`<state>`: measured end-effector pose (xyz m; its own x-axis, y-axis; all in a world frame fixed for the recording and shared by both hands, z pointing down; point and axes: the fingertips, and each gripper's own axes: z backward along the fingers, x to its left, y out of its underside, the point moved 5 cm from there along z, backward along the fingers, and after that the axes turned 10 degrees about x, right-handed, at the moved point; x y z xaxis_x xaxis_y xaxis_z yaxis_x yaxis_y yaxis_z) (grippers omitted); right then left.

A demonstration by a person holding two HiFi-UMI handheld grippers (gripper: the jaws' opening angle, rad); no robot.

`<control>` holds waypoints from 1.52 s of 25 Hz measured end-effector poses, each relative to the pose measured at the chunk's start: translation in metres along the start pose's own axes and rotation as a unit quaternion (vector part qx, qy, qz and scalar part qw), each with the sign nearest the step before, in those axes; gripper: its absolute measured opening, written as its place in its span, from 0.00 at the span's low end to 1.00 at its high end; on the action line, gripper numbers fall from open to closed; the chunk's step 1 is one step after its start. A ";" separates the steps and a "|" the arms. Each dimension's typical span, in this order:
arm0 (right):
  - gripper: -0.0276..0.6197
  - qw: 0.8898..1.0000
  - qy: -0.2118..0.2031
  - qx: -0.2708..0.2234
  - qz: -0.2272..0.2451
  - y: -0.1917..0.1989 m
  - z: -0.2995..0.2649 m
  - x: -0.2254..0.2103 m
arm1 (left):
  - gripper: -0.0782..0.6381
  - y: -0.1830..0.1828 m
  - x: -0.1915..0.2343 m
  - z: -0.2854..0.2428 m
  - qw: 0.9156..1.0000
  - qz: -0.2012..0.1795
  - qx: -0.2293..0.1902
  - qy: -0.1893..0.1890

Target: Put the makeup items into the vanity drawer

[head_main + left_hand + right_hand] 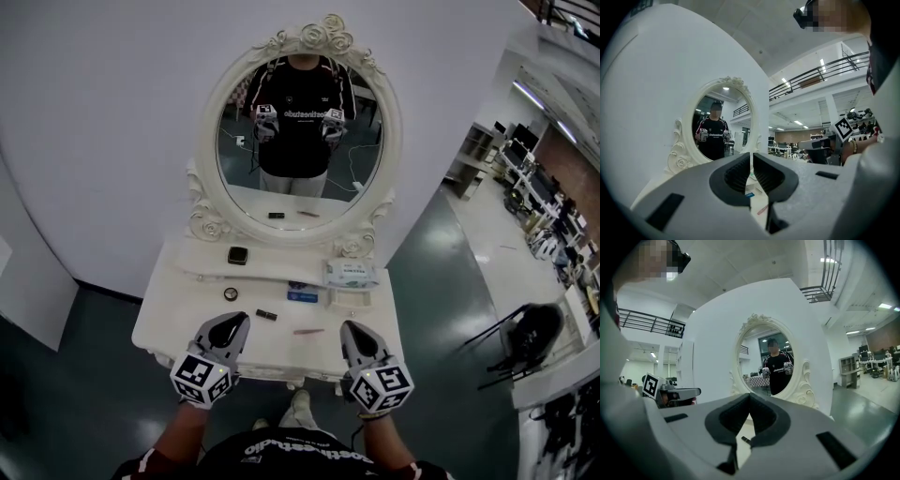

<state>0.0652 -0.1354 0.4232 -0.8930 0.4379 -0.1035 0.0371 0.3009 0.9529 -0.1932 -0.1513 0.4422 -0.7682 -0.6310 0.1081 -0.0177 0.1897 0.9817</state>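
Left gripper [233,322] pressed together, empty. Right gripper [352,329] pressed together too, empty. Both over bench [167,314] front edge; black tube [266,315], pink pencil [307,330] between them.

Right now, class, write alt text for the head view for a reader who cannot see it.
A person holds a left gripper and right gripper, jaws together, over the front of a white vanity with an oval mirror. A black case, blue box, pink stick and other small items lie on its top.
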 end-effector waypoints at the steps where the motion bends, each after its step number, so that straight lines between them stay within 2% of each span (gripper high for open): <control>1: 0.05 1.000 0.000 0.000 -0.001 0.000 0.000 -0.001 | 0.13 -0.001 -0.001 -0.002 1.000 -0.003 -0.002 0.004; 3: 0.05 1.000 0.001 0.001 -0.003 0.001 0.001 -0.003 | 0.31 -0.004 -0.004 -0.008 1.000 -0.002 -0.004 0.019; 5: 0.05 1.000 0.005 0.001 -0.006 0.002 0.004 -0.007 | 0.41 -0.005 -0.009 -0.015 0.999 -0.005 -0.003 0.034; 6: 0.05 1.000 0.007 0.002 -0.009 0.003 0.006 -0.009 | 0.42 -0.004 -0.012 -0.019 0.999 -0.010 0.000 0.037; 11: 0.05 1.000 0.016 0.002 -0.017 0.005 0.012 -0.018 | 0.43 0.001 -0.023 -0.039 0.998 -0.029 0.019 0.059; 16: 0.05 1.000 0.020 0.000 -0.022 0.004 0.008 -0.034 | 0.43 0.019 -0.026 -0.072 0.994 -0.044 0.061 0.077; 21: 0.05 1.000 0.016 -0.004 -0.019 0.004 0.002 -0.042 | 0.43 0.048 -0.029 -0.103 0.986 -0.069 0.120 0.091; 26: 0.05 1.000 0.012 0.000 -0.018 0.007 -0.003 -0.051 | 0.43 0.063 -0.036 -0.129 0.979 -0.100 0.146 0.101; 29: 0.05 1.000 0.011 0.007 -0.022 0.011 -0.005 -0.058 | 0.43 0.083 -0.036 -0.149 0.969 -0.130 0.181 0.107; 33: 0.05 1.000 0.006 0.022 -0.020 0.018 -0.009 -0.064 | 0.43 0.116 -0.038 -0.173 0.950 -0.176 0.231 0.117; 38: 0.05 0.999 0.004 0.040 -0.023 0.029 -0.014 -0.076 | 0.43 0.148 -0.048 -0.198 0.924 -0.238 0.268 0.135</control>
<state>0.1280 -0.1722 0.4626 -0.8986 0.4144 -0.1445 0.0309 0.3882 0.9211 -0.0324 -0.2416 0.6129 -0.4051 -0.8901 -0.2087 -0.6816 0.1419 0.7178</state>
